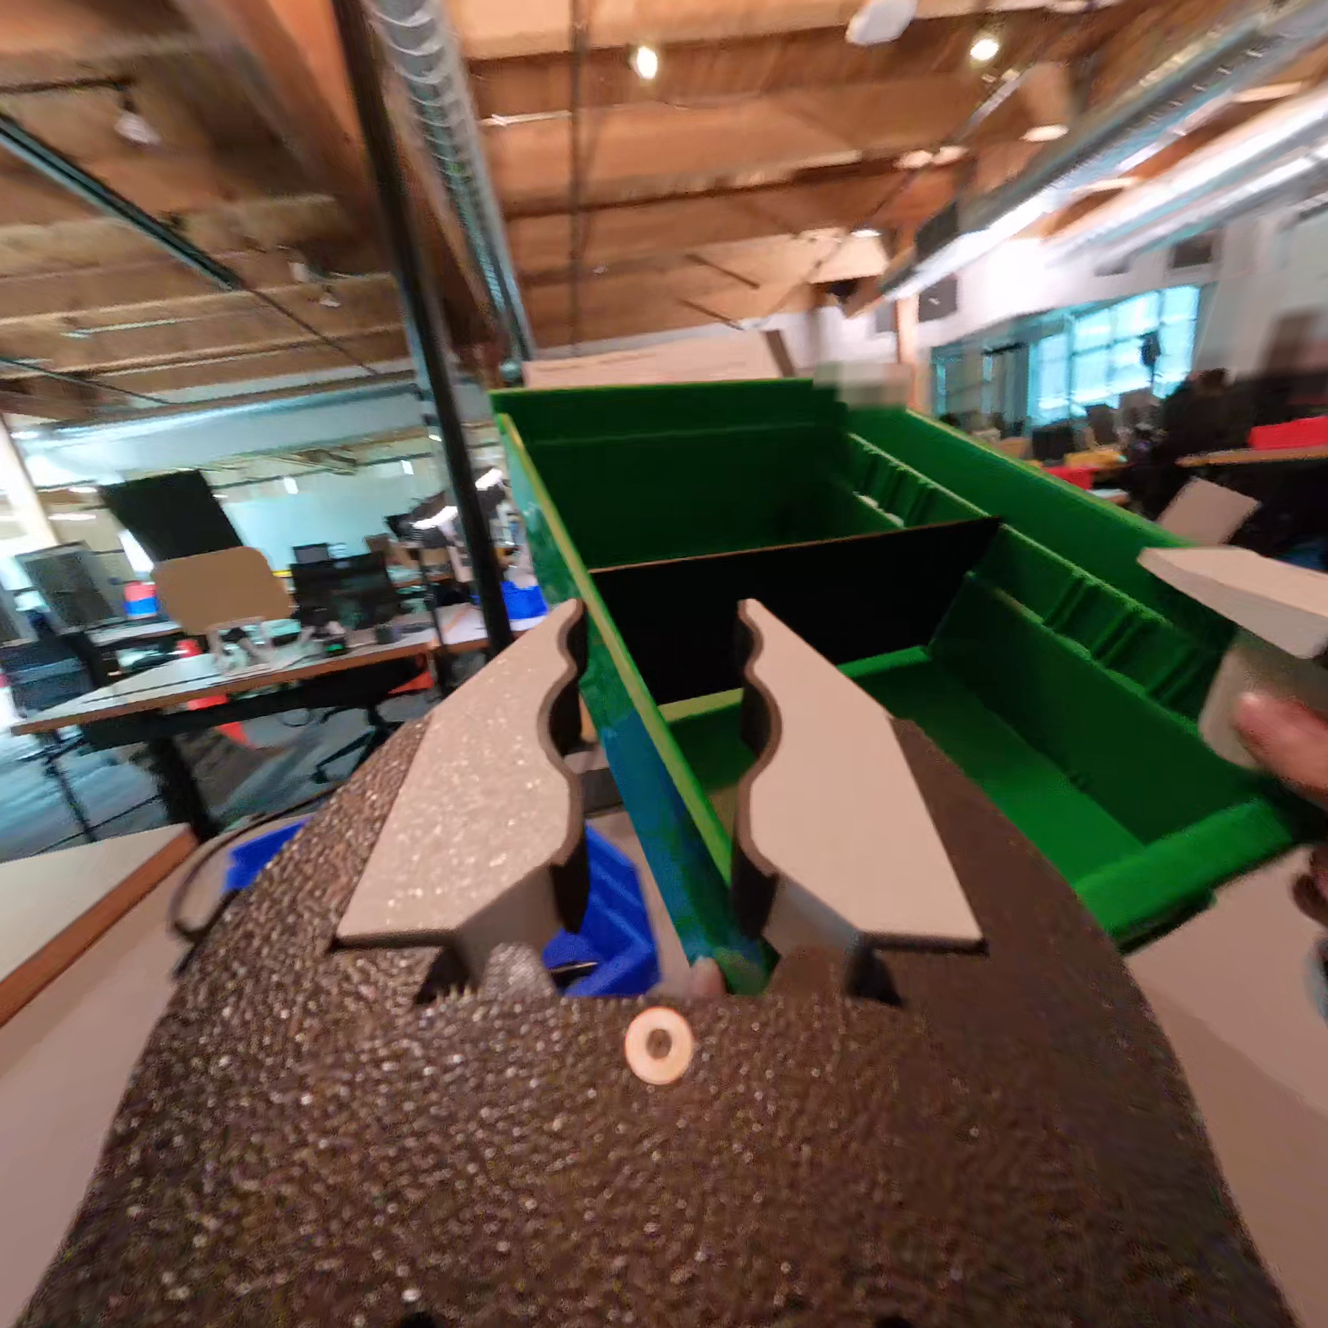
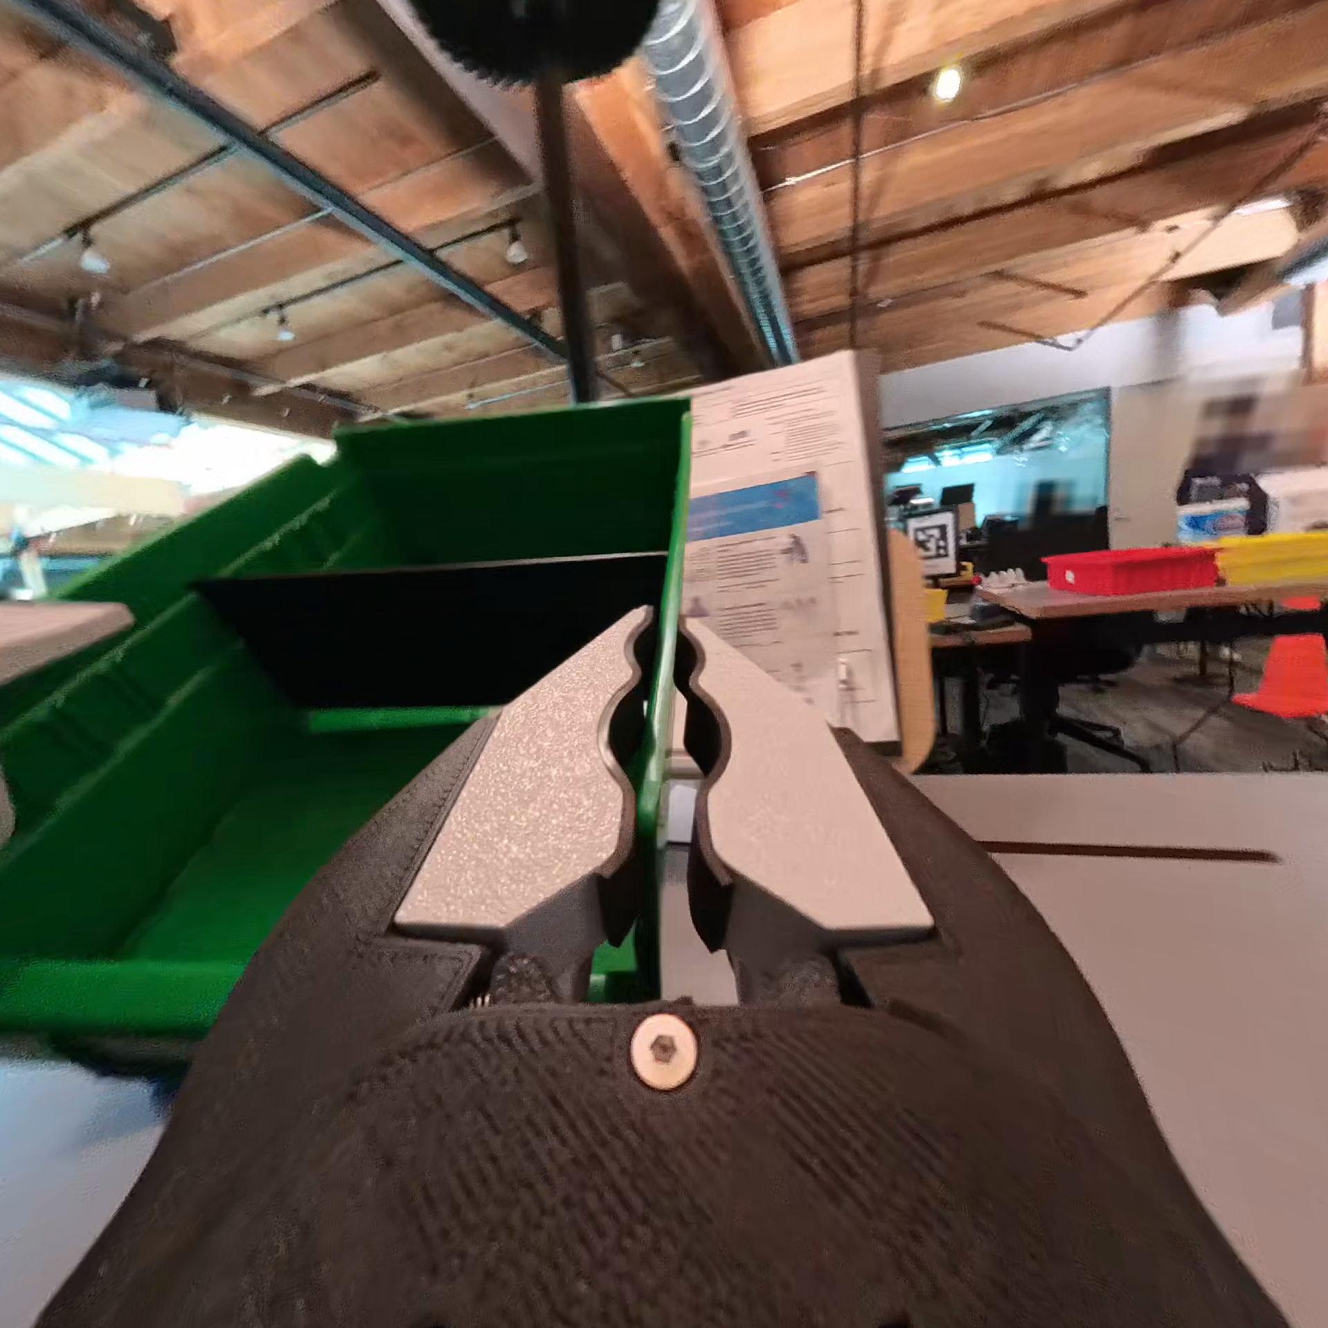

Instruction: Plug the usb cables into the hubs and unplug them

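Note:
A green bin [image 1: 1078, 575] with a black divider [image 1: 790, 596] fills the middle of both wrist views, and the compartments I can see hold nothing. My left gripper [image 1: 661, 618] is open and straddles the bin's left wall. The wall lies close to the left finger, with a clear gap to the right finger [image 1: 826, 754]. My right gripper [image 2: 668, 621] is shut on the thin right wall of the green bin [image 2: 180, 790], pinched at the fingertips. One of its fingers [image 1: 1236, 596] and a hand [image 1: 1286, 733] show at the right edge of the left wrist view. No cable or hub shows.
A blue bin [image 1: 611, 927] sits just below my left fingers, on the pale table [image 2: 1150, 1006]. A black pole [image 1: 431, 323] rises behind the green bin. A white poster board [image 2: 783, 539] stands just beyond the bin's right wall. Desks and red and yellow trays are far off.

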Action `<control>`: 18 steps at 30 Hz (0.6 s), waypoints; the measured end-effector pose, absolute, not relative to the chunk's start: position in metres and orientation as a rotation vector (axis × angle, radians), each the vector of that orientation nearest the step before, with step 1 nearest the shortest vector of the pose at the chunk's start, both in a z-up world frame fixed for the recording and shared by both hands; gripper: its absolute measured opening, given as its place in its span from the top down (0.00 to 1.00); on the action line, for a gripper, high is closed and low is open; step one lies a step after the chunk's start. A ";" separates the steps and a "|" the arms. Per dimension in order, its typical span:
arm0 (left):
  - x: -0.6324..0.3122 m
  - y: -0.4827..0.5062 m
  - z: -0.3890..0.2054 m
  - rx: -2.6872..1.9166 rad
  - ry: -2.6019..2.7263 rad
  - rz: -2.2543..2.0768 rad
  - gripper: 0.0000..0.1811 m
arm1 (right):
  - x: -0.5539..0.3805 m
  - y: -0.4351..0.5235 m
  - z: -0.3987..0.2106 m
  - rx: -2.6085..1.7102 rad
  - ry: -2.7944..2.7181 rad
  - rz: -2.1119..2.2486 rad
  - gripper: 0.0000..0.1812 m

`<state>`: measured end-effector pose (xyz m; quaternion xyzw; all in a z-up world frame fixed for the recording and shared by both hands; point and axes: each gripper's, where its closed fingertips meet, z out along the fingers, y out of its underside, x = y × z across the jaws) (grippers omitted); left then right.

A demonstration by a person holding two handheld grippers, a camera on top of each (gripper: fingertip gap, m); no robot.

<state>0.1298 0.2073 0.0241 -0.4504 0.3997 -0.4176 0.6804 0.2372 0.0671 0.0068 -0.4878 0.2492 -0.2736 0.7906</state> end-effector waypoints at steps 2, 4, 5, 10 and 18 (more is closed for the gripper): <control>0.153 0.176 0.014 -1.014 1.009 -0.998 0.72 | 0.261 0.039 0.005 -1.030 0.592 -0.575 0.99; 0.170 0.144 0.000 -0.997 1.136 -1.132 0.65 | 0.281 0.010 0.002 -1.019 0.639 -0.549 0.99; 0.174 0.130 -0.008 -0.984 1.200 -1.197 0.64 | 0.290 -0.004 0.000 -1.018 0.649 -0.548 0.99; 0.153 0.171 -0.037 -1.071 1.221 -1.158 0.62 | 0.336 -0.084 -0.013 -1.101 0.722 -0.796 0.99; 0.074 0.414 -0.162 -1.805 0.865 -0.596 0.45 | 0.427 -0.207 -0.076 -1.145 1.020 -0.916 0.99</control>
